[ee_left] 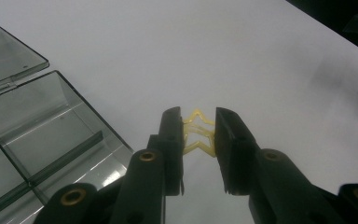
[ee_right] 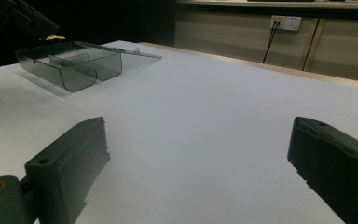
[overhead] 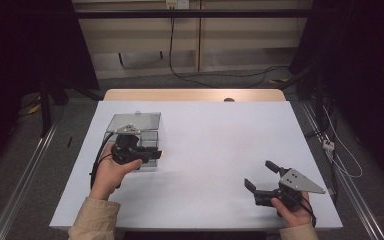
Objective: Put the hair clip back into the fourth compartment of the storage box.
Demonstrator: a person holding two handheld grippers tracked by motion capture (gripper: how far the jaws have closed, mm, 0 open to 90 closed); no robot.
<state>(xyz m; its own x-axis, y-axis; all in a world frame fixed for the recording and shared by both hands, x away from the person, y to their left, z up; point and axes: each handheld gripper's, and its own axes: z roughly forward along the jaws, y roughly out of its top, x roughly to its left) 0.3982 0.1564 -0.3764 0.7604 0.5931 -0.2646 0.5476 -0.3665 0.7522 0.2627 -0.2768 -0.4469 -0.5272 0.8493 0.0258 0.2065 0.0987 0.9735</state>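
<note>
A small yellow star-shaped piece (ee_left: 199,134) is pinched between the black jaws of my left gripper (ee_left: 198,135), which is shut on it. In the high view the left gripper (overhead: 156,154) hovers at the right side of a clear smoky plastic box (overhead: 148,137) with its lid (overhead: 134,121) swung open behind it. The box (ee_left: 37,135) has dividers inside, and its compartments look bare. My right gripper (overhead: 260,175) rests near the table's front right, jaws wide apart with nothing between them. In the right gripper view the box (ee_right: 70,63) stands far off at the upper left.
The white table top (overhead: 205,145) stretches between the two grippers. A wooden strip (overhead: 195,94) edges the far side. Cables and a wall socket (ee_right: 285,21) lie beyond the table. Metal rails run along both sides on the floor.
</note>
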